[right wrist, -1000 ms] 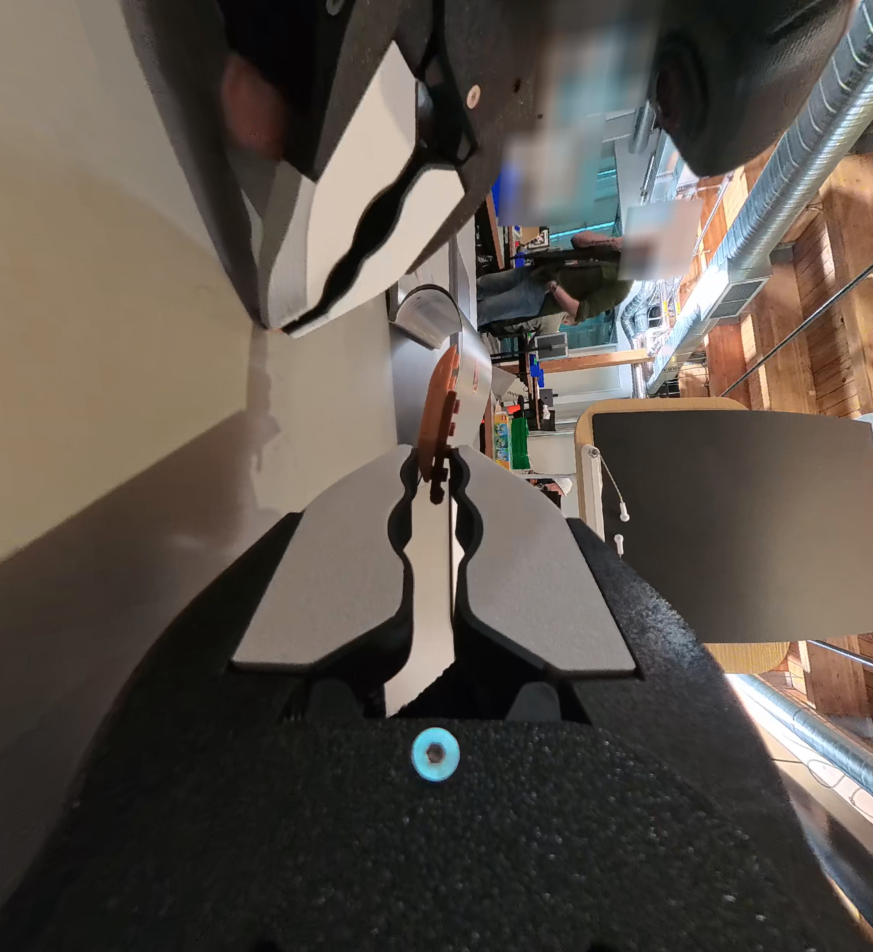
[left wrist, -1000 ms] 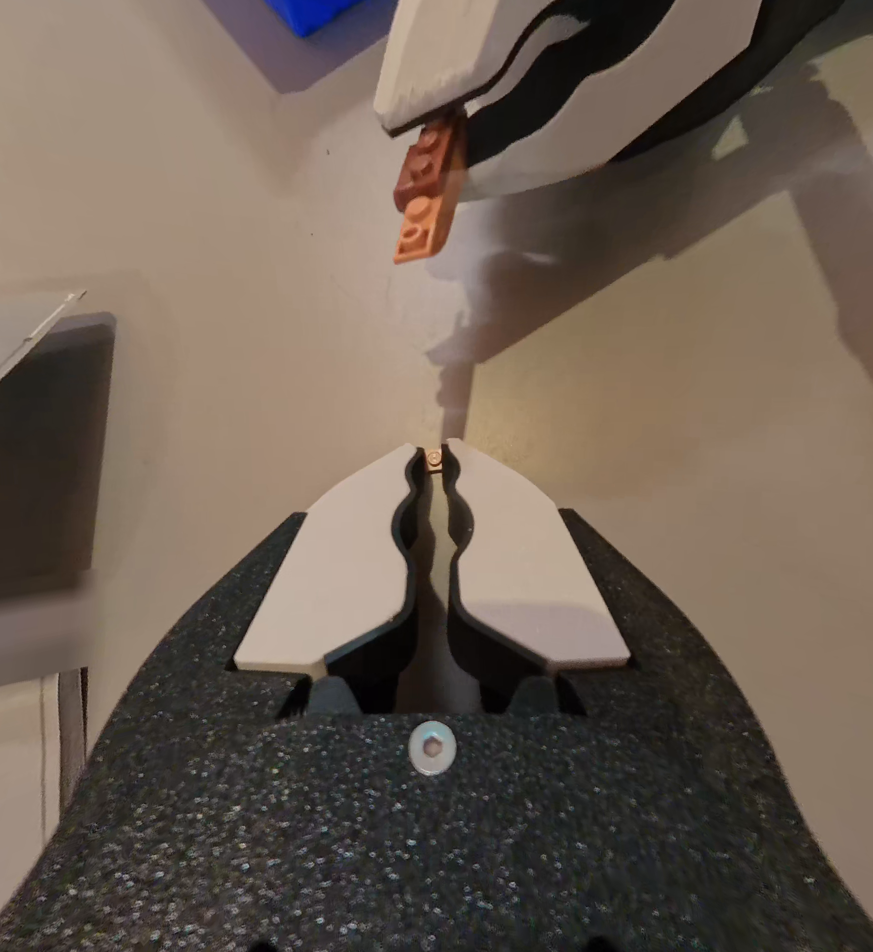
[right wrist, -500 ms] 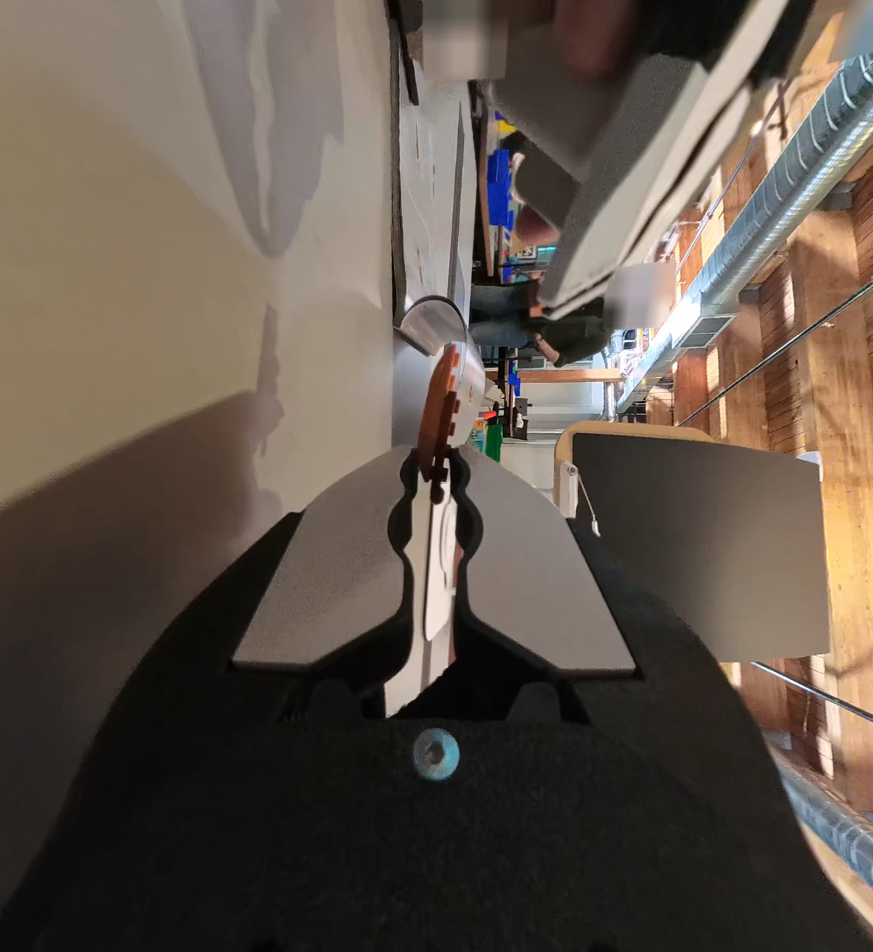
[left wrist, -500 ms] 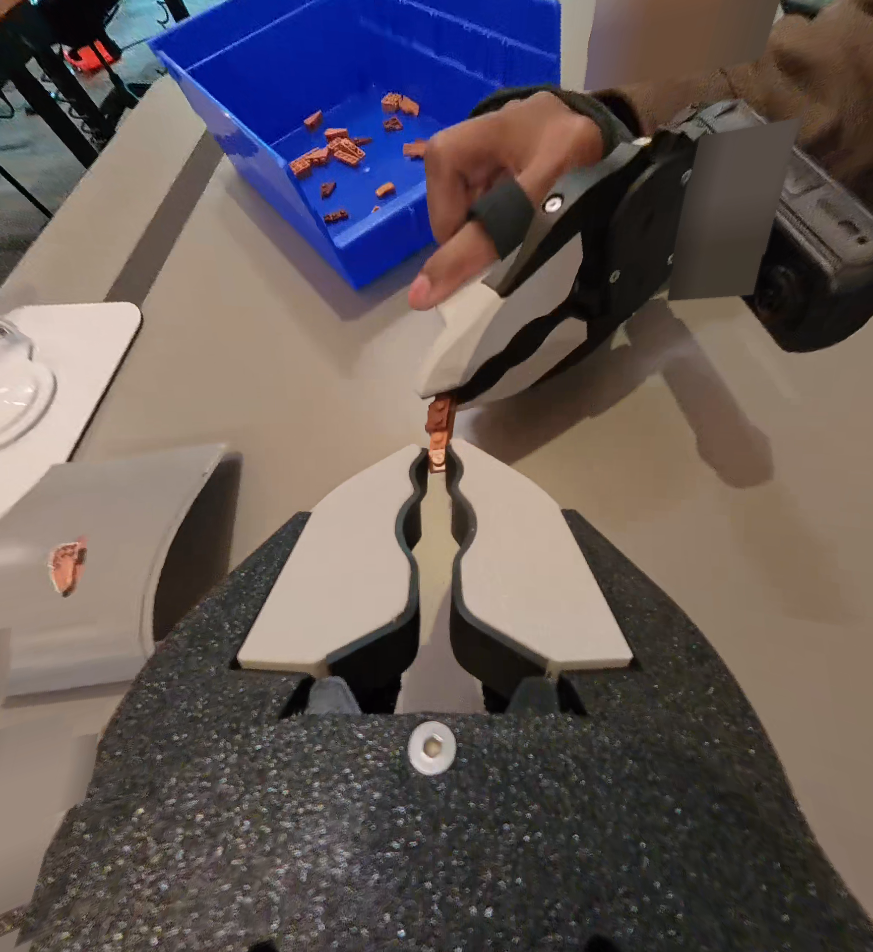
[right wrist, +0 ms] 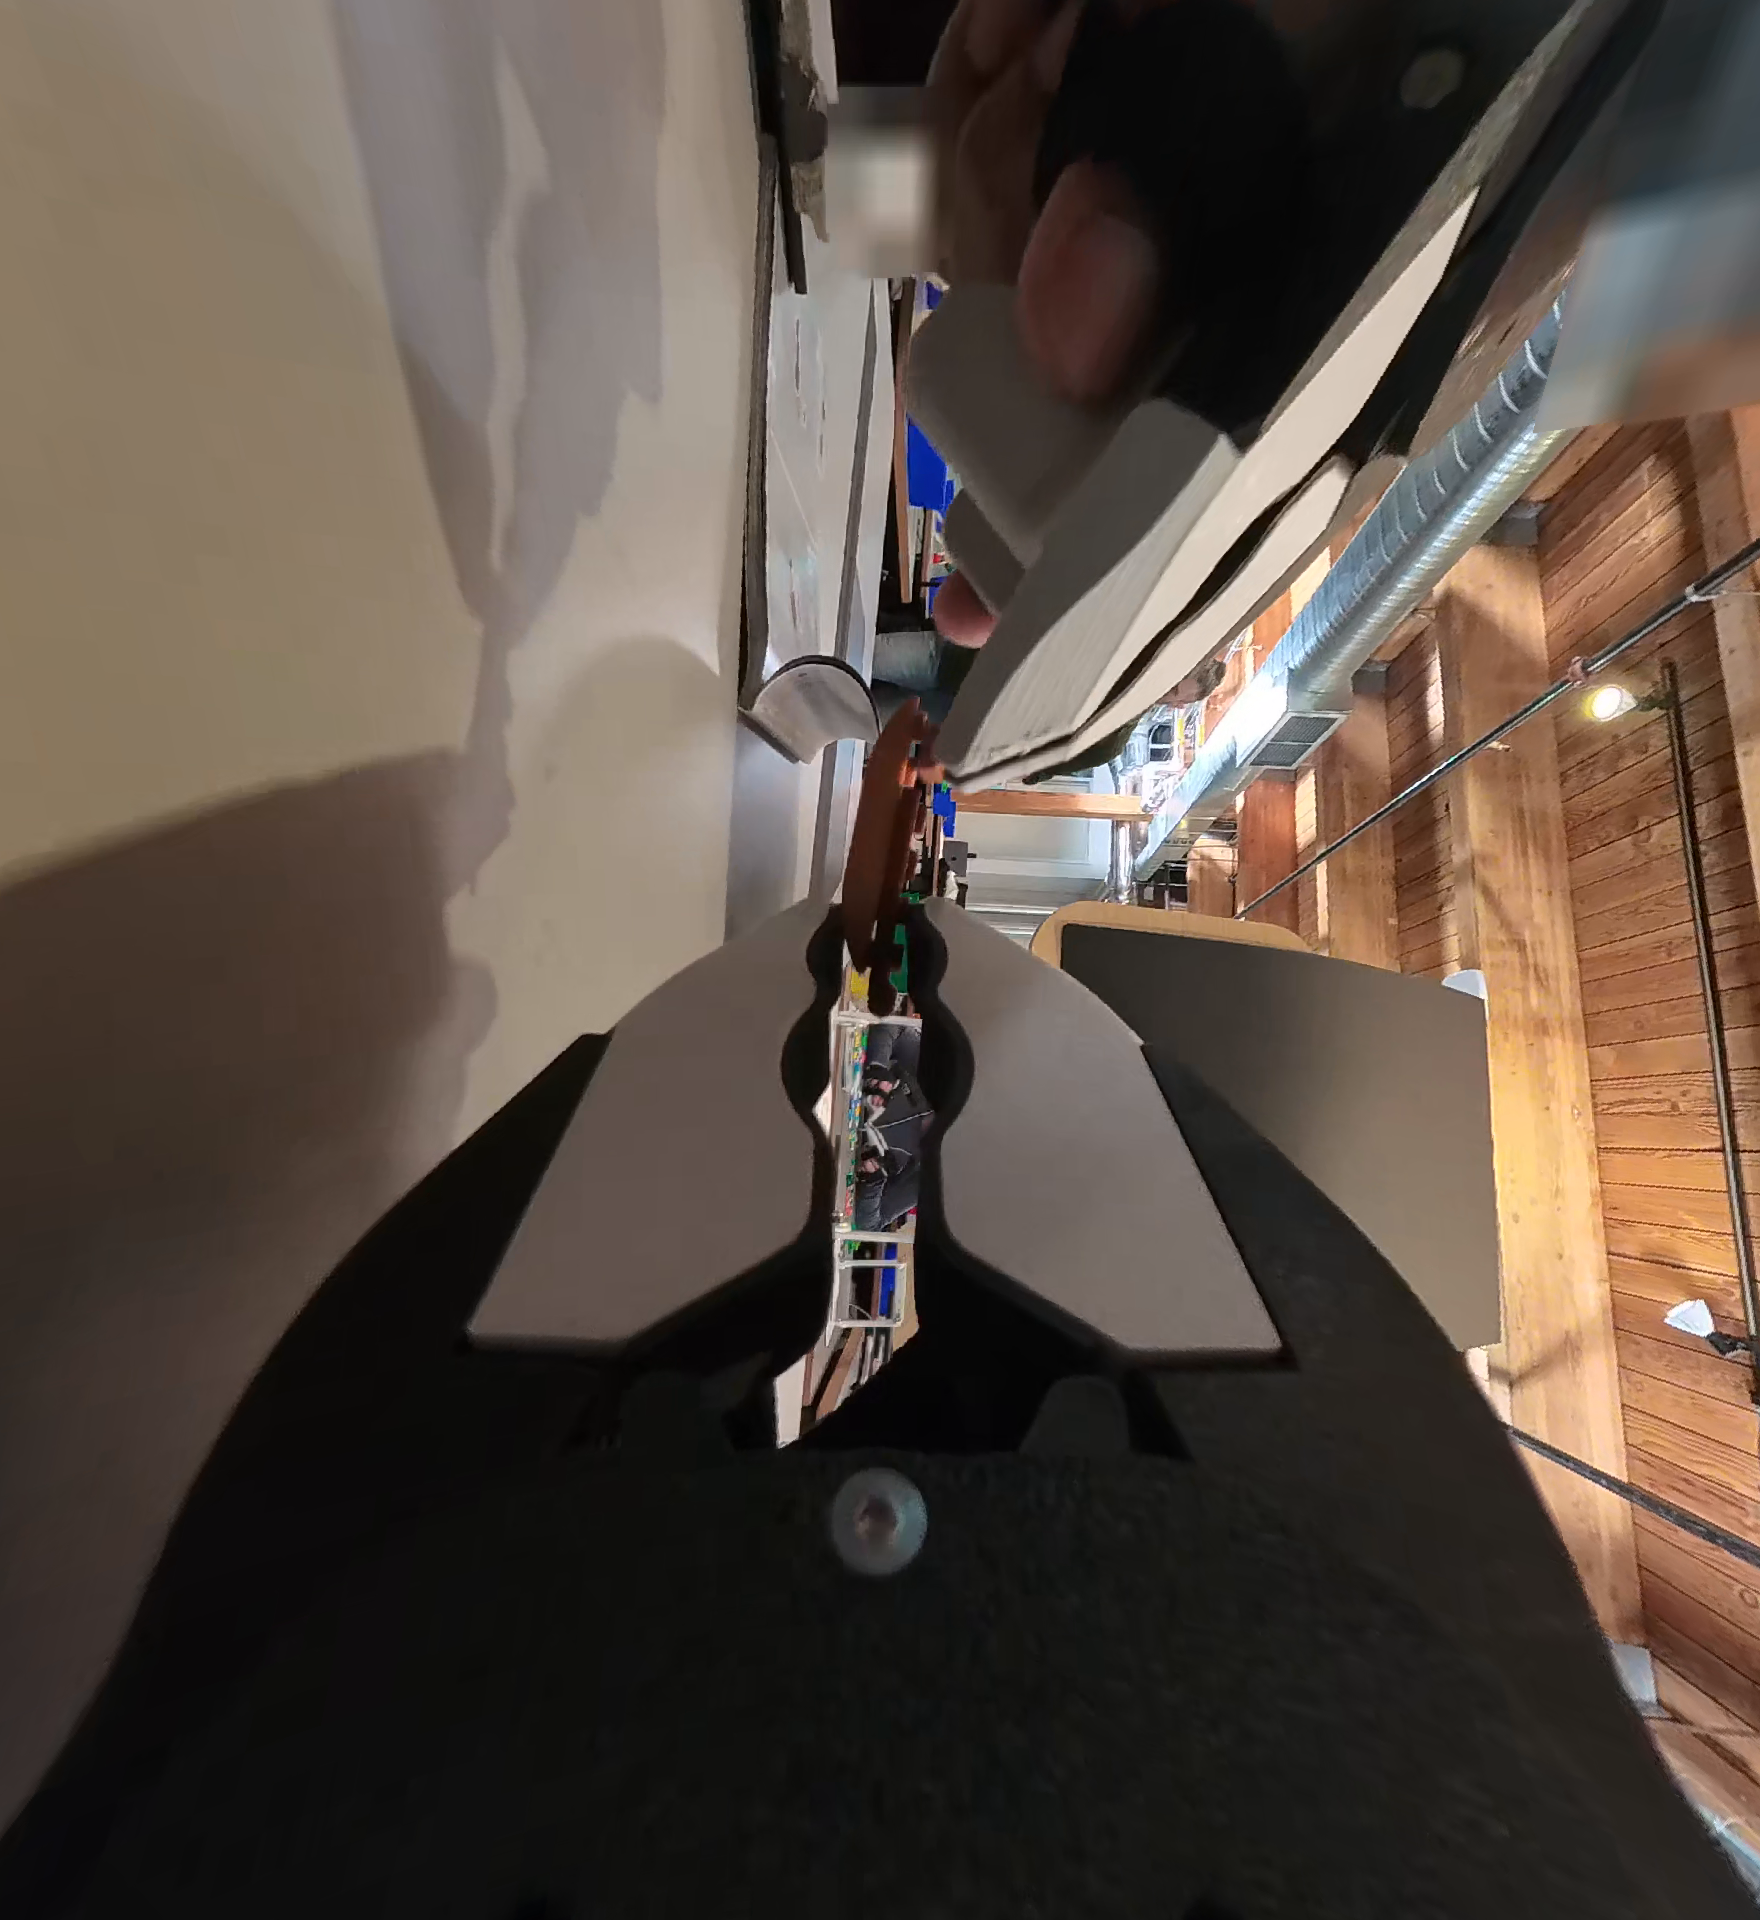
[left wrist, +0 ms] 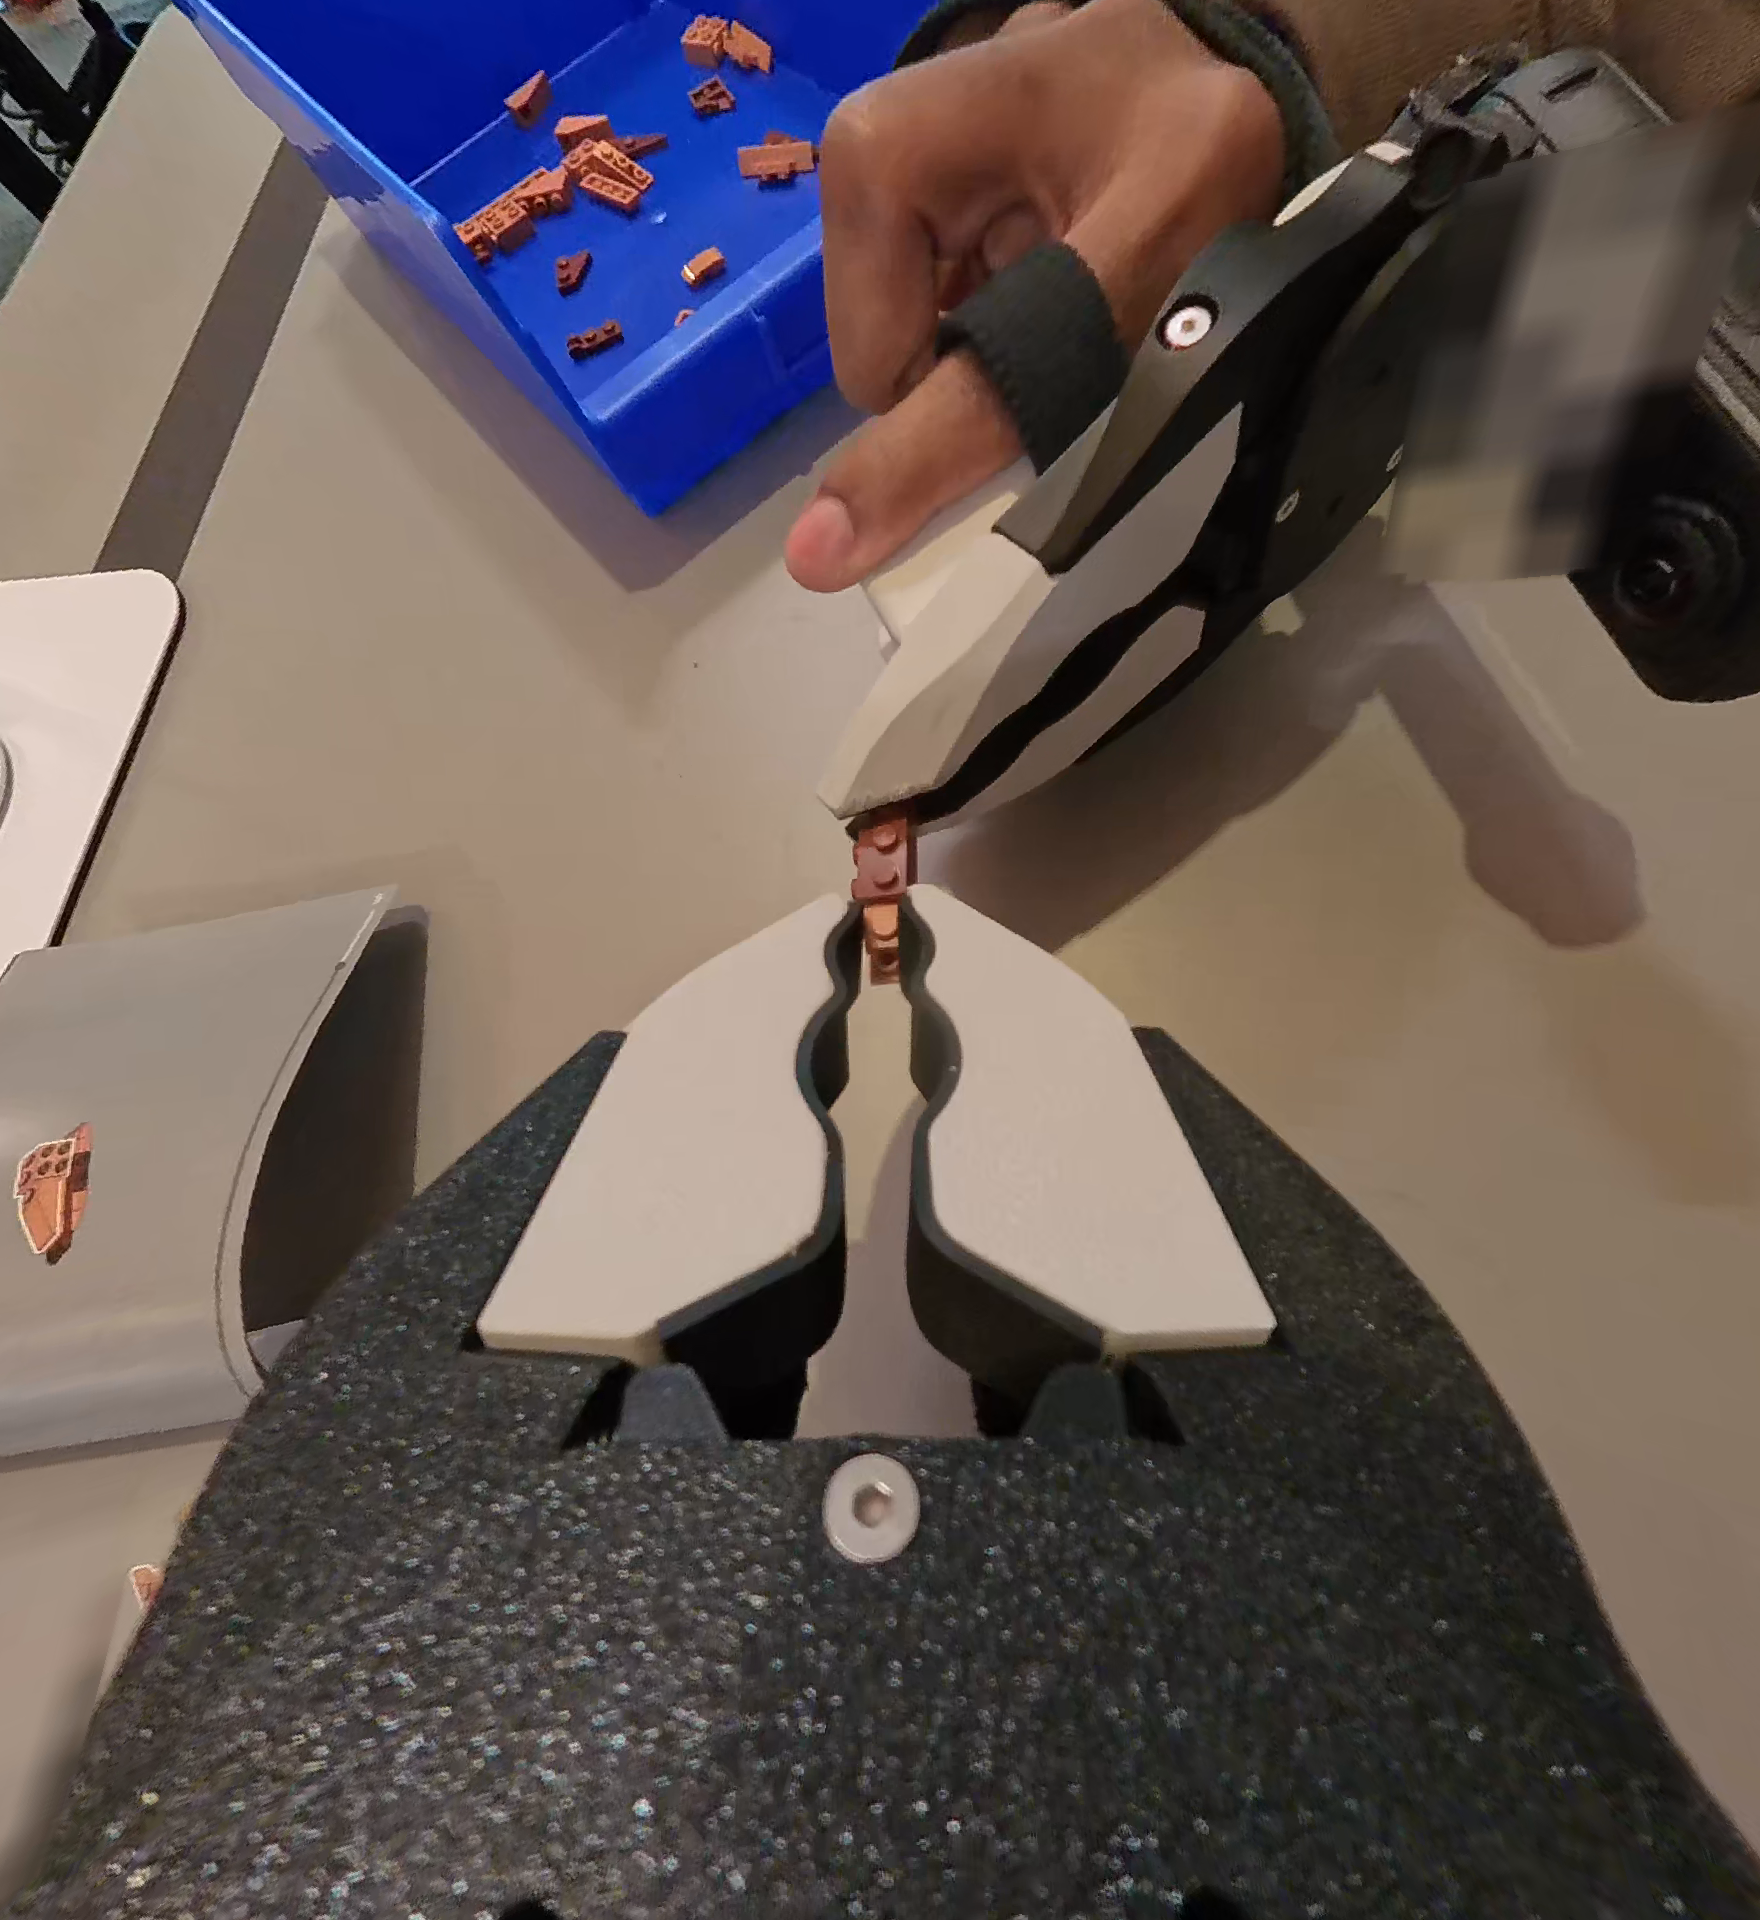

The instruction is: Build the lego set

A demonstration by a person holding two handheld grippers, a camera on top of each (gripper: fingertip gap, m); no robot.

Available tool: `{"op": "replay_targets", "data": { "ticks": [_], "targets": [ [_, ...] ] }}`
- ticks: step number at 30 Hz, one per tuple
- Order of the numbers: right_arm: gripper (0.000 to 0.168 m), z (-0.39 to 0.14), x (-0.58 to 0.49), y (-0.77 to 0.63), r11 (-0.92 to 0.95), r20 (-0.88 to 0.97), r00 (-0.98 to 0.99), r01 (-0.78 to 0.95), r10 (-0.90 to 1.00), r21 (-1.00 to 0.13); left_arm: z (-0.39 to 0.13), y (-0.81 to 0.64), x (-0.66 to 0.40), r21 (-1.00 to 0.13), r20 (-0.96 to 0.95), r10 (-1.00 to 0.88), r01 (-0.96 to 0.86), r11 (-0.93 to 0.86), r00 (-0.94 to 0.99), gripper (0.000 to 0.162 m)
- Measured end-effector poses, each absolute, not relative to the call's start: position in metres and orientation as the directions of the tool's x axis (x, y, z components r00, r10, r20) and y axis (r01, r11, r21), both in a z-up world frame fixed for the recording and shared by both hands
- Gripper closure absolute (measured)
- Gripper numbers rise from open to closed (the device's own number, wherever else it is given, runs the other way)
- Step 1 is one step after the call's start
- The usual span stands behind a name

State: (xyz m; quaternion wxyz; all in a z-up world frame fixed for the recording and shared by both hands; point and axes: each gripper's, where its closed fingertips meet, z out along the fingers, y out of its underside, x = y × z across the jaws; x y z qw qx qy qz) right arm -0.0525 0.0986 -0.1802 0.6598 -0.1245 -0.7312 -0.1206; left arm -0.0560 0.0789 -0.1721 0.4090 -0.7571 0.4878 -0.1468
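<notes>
Left wrist view: both tongs (left wrist: 881, 914) (left wrist: 881, 816) pinch brown plates (left wrist: 884, 868), ends hidden.

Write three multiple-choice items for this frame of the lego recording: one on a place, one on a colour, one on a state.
1. Where do the loose reddish-brown lego pieces lie?
A. in the blue plastic bin
B. on the white board
C. on the floor

2. What colour is the studded lego plate assembly held between the two tools?
A. green
B. yellow
C. reddish-brown

3. How is the left hand-held gripper set?
A. wide open, holding nothing
B. closed on the small orange-brown lego plate
C. lying flat on the beige table

Answers:
1 A, the left wrist view shows them scattered on the bin's floor.
2 C, its studs show dark reddish-brown below the right hand-held gripper.
3 B, its grey fingertips pinch the small plate, which meets the assembly.
</notes>
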Motion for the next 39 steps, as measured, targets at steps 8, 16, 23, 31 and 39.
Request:
{"op": "replay_targets", "data": {
  "ticks": [8, 16, 23, 31, 39],
  "targets": [
    [0.157, -0.179, -0.054, 0.095, 0.942, 0.996, -0.088, 0.333, -0.004, 0.033, -0.173, 0.077, -0.054, -0.767, -0.154, -0.862, -0.608, -0.204, 0.483, 0.156],
    [0.157, -0.178, -0.054, 0.093, 0.944, 0.997, -0.078, 0.327, -0.026, 0.05, -0.173, 0.076, -0.053, -0.768, -0.146, -0.864, -0.605, -0.209, 0.482, 0.155],
    [0.157, -0.176, -0.054, 0.092, 0.944, 0.997, -0.067, 0.324, -0.044, 0.064, -0.171, 0.076, -0.053, -0.776, -0.134, -0.864, -0.594, -0.214, 0.486, 0.155],
    [0.157, -0.174, -0.054, 0.09, 0.945, 0.997, -0.06, 0.32, -0.05, 0.066, -0.169, 0.076, -0.052, -0.784, -0.131, -0.861, -0.583, -0.214, 0.492, 0.153],
    [0.157, -0.172, -0.053, 0.091, 0.946, 0.998, -0.052, 0.32, -0.033, 0.048, -0.159, 0.069, -0.054, -0.82, -0.153, -0.871, -0.551, -0.152, 0.467, 0.139]
  ]
}}
